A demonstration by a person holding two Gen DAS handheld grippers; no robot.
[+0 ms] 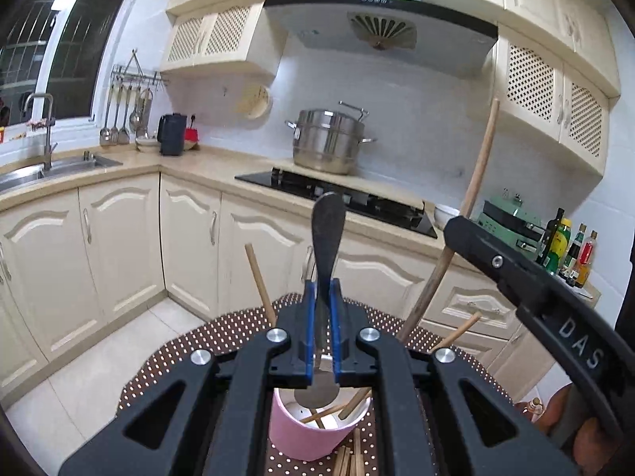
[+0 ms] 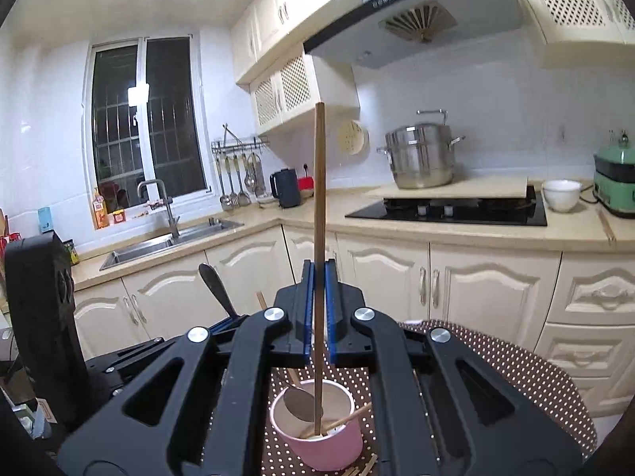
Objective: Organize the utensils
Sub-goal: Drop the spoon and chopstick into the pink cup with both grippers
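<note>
While the left gripper [image 1: 321, 333] pinches a metal spoon [image 1: 326, 234] over the pink cup [image 2: 317, 432], the right gripper [image 2: 318, 313] clamps an upright wooden chopstick [image 2: 319, 206] reaching into it.

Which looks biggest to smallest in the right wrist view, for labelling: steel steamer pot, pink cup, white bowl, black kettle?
1. pink cup, though it sits nearest the camera, which inflates it
2. steel steamer pot
3. and 4. black kettle and white bowl look too alike to rank

polka-dot table [image 2: 496, 361] with pink cup [image 2: 337, 450] and loose wooden chopsticks [image 1: 349, 458]
</note>
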